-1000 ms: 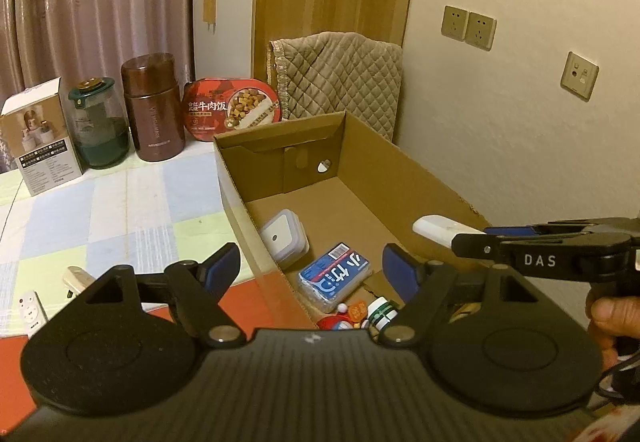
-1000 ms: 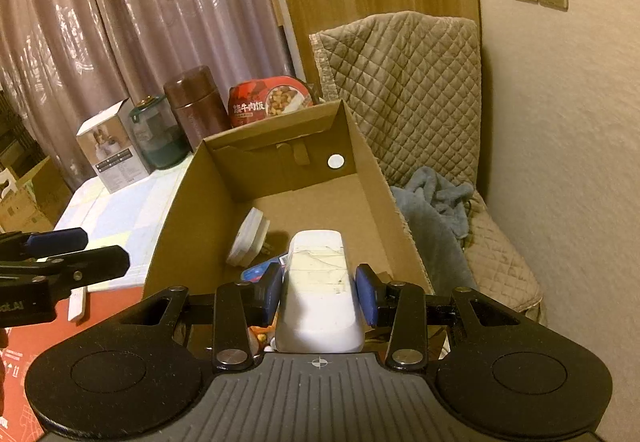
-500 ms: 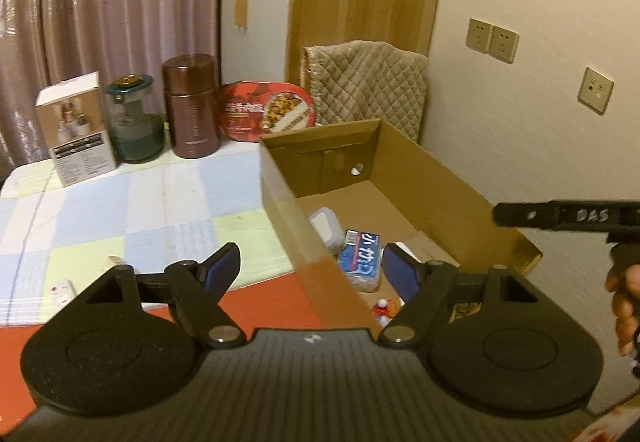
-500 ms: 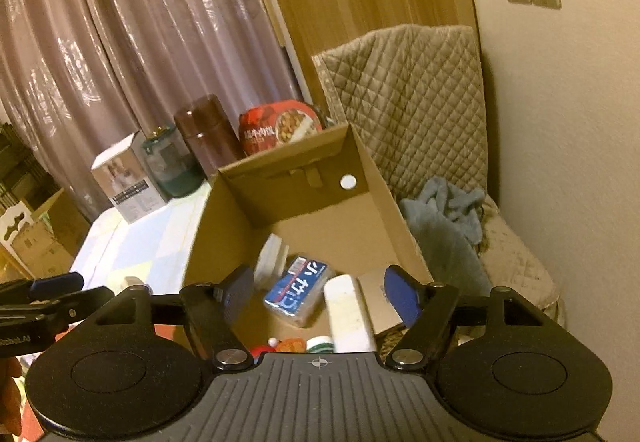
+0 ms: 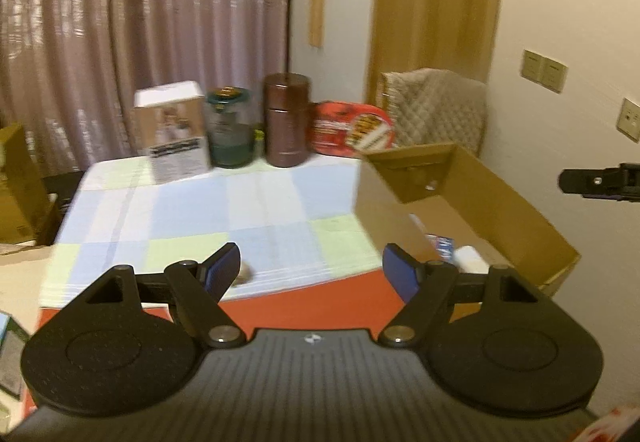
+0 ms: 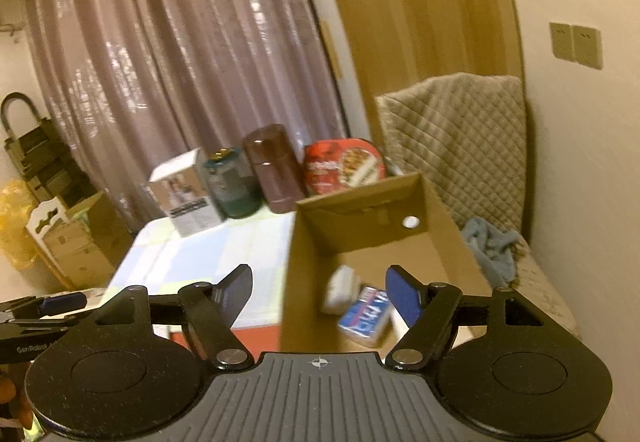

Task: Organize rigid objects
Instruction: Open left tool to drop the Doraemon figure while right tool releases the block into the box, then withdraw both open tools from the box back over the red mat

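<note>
The open cardboard box (image 5: 460, 210) (image 6: 360, 226) stands at the table's right edge. Inside it lie a blue pack (image 5: 442, 244) (image 6: 366, 312), a small white container (image 6: 340, 284) and a white remote (image 5: 470, 256). My right gripper (image 6: 320, 294) hangs above the box's near end, open, with nothing between its fingers; one of its fingers (image 5: 600, 182) shows at the right of the left wrist view. My left gripper (image 5: 310, 270) is open and empty over the tablecloth, left of the box. A small beige object (image 5: 244, 274) lies by its left finger.
Along the table's far edge stand a white carton (image 5: 174, 130), a green jar (image 5: 230, 130), a brown flask (image 5: 286, 122) and a red food tray (image 5: 352, 130). A quilted chair (image 6: 460, 146) with a grey cloth (image 6: 492, 242) is behind the box. A red mat (image 5: 312, 306) covers the near table.
My right gripper opened and let go of the white remote, which now lies in the box, then rose and drew back. My left gripper swung left, away from the box.
</note>
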Demonstrator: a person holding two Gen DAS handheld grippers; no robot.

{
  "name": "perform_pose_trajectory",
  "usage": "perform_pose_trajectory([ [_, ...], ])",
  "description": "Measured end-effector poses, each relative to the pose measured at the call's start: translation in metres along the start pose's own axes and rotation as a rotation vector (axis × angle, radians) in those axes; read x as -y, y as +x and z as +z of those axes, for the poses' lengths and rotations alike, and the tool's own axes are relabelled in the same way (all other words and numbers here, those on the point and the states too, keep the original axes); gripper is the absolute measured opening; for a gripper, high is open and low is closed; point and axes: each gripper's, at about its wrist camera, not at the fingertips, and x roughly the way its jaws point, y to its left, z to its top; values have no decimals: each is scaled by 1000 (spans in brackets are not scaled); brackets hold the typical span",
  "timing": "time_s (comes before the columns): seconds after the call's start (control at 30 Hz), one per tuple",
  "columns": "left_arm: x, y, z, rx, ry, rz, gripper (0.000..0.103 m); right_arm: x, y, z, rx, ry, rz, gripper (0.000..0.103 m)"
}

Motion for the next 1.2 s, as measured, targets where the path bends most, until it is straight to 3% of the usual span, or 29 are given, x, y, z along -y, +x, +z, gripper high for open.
perform_pose_trajectory([
  [0.37, -98, -48, -20, -3, -78, 172, 76, -75, 16, -14, -29, -79, 88, 72],
  [0.53, -128, -60, -37, -11, -120, 217, 77, -101, 30, -24, -56, -111, 114, 73],
  [0.8, -144, -52, -58, -43, -154, 223, 77, -127, 55, -46, -105, -140, 139, 74],
  [1.2, -157, -1, -83, -105, -201, 193, 77, -139, 104, -75, -184, -170, 140, 74],
])
